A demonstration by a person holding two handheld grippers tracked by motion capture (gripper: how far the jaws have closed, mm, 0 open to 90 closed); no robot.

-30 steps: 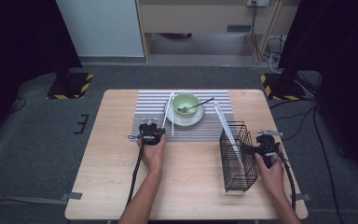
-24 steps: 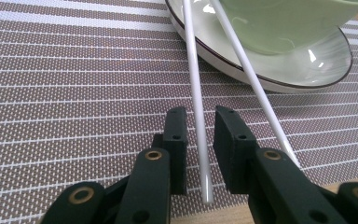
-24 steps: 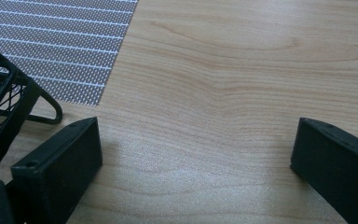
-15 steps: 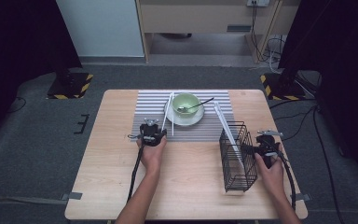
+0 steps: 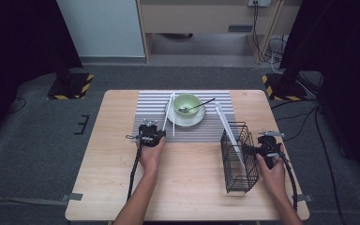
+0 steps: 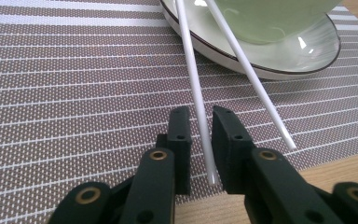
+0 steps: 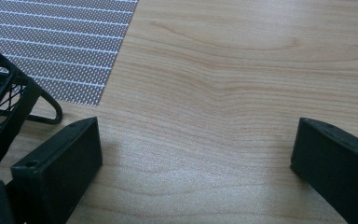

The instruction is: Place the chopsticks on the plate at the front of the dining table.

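White chopsticks [image 6: 242,70], two, one between left gripper's [image 6: 200,122] narrow jaws; right gripper [image 7: 193,154] wide.

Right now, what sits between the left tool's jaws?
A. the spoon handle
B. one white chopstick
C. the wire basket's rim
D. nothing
B: in the left gripper view the left tool has its jaws on either side of one white chopstick, near the end that lies on the striped mat.

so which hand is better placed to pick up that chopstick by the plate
Left. The left claw already straddles the near end of one white chopstick on the striped mat, jaws either side but not yet closed on it. The right claw is wide open over bare table beside the black basket.
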